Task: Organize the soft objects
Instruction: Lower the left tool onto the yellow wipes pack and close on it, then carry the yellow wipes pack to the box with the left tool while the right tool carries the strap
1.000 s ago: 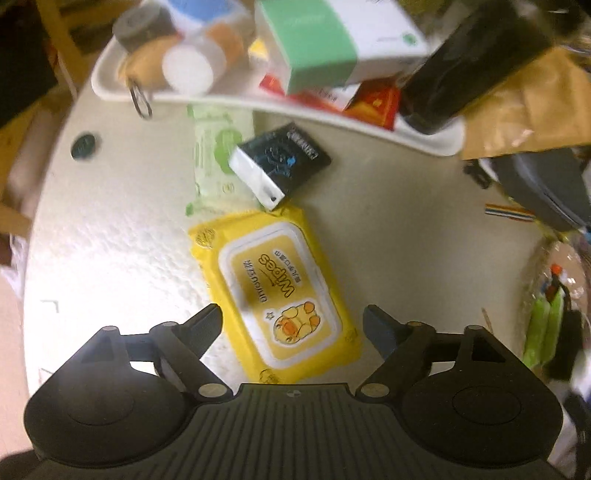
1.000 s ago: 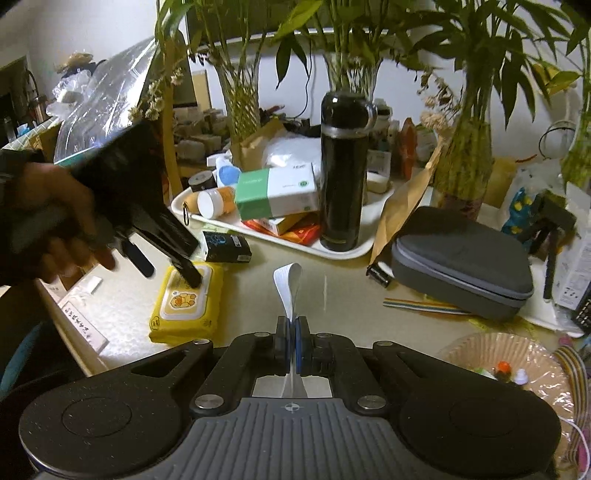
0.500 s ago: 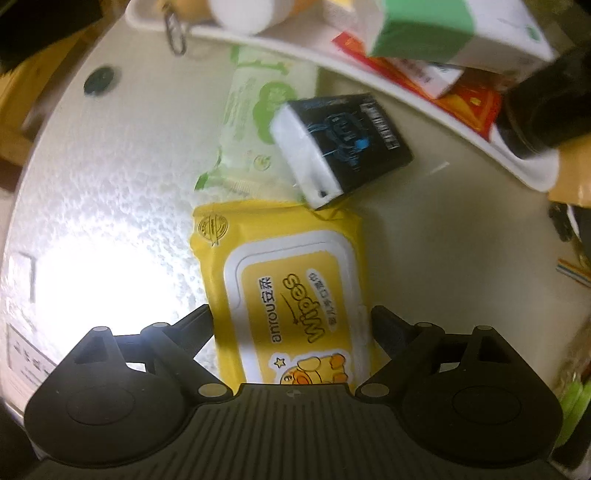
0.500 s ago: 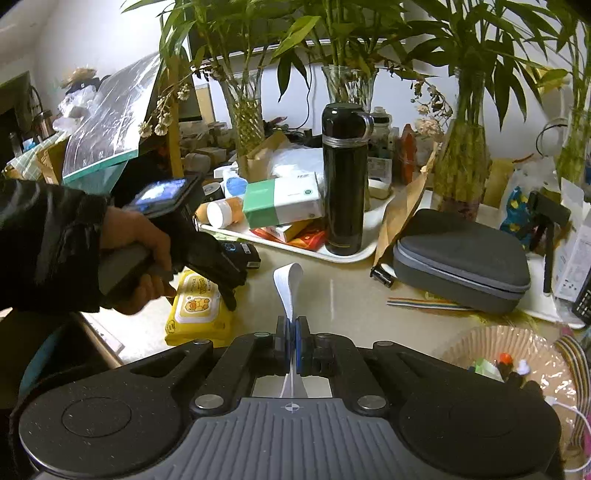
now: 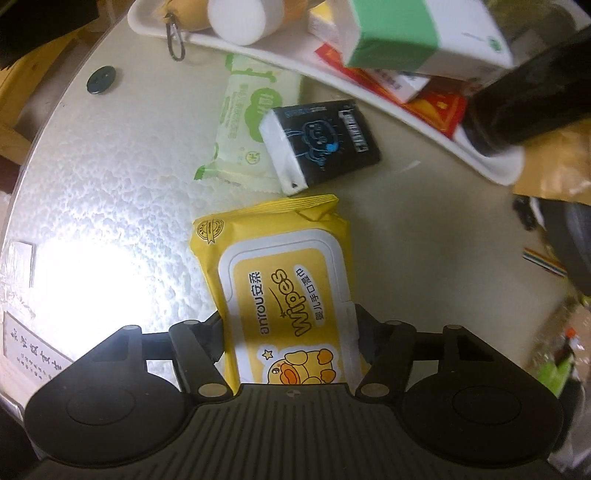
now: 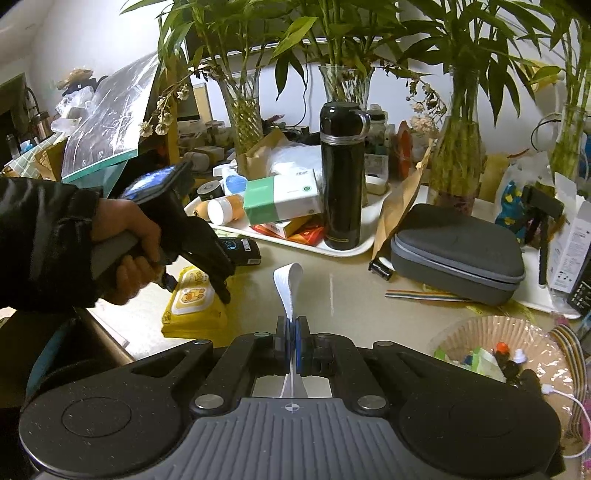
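Note:
A yellow wipes pack [image 5: 284, 280] lies flat on the table. My left gripper [image 5: 290, 325] straddles its near end, one finger against each long side, closed on the pack. The pack [image 6: 194, 299] and the left gripper [image 6: 218, 280] also show in the right wrist view. A green wipes pouch [image 5: 247, 129] and a black tissue pack [image 5: 321, 142] lie just beyond. My right gripper [image 6: 293, 334] is shut on a white paper strip [image 6: 288, 288] that curls up above the table.
A white tray [image 5: 491, 166] at the back holds a green-white box [image 5: 413, 33], a black flask [image 6: 341, 177], jars and red packets. A grey zip case [image 6: 458, 251] and a paper-lined bowl [image 6: 491, 354] stand at the right. Vases of bamboo stand behind.
My left gripper has come down and forward over the yellow wipes pack and closed its fingers against the pack's sides. The right gripper holds still with the paper strip.

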`<state>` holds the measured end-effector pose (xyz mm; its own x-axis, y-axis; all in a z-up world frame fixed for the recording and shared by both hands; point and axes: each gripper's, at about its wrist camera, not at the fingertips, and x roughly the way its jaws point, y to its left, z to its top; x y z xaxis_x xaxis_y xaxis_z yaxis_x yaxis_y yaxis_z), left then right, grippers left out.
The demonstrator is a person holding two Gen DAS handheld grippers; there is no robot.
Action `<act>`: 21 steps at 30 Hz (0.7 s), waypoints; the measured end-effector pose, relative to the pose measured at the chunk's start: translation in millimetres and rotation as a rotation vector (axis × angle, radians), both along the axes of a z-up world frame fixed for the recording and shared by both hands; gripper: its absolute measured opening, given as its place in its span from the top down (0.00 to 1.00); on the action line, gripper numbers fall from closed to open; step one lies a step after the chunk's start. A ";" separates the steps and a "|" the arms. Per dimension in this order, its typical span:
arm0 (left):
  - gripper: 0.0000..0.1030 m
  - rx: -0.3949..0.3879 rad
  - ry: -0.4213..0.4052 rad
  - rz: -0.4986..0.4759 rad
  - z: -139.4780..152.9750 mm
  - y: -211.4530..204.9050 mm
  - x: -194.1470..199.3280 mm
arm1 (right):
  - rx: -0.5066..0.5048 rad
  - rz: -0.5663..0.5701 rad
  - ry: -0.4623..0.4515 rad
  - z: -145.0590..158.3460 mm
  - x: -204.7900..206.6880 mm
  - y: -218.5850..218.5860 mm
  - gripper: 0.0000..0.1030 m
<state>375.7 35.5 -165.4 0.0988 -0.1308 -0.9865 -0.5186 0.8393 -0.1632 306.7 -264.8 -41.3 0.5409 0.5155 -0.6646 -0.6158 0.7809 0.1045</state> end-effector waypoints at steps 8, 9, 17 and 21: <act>0.37 -0.048 -0.148 -0.096 51.5 10.2 -12.1 | -0.025 -0.032 -0.001 11.8 -5.7 3.2 0.95; 0.37 -0.050 -0.177 -0.107 58.6 11.9 -14.8 | -0.028 -0.035 0.000 13.6 -7.0 4.7 0.95; 0.37 -0.002 -0.334 -0.225 113.8 13.0 -39.1 | -0.029 -0.064 0.016 33.1 -14.7 15.5 0.95; 0.37 0.028 -0.394 -0.280 129.2 14.9 -53.9 | -0.005 -0.081 0.040 45.9 -17.1 18.3 0.95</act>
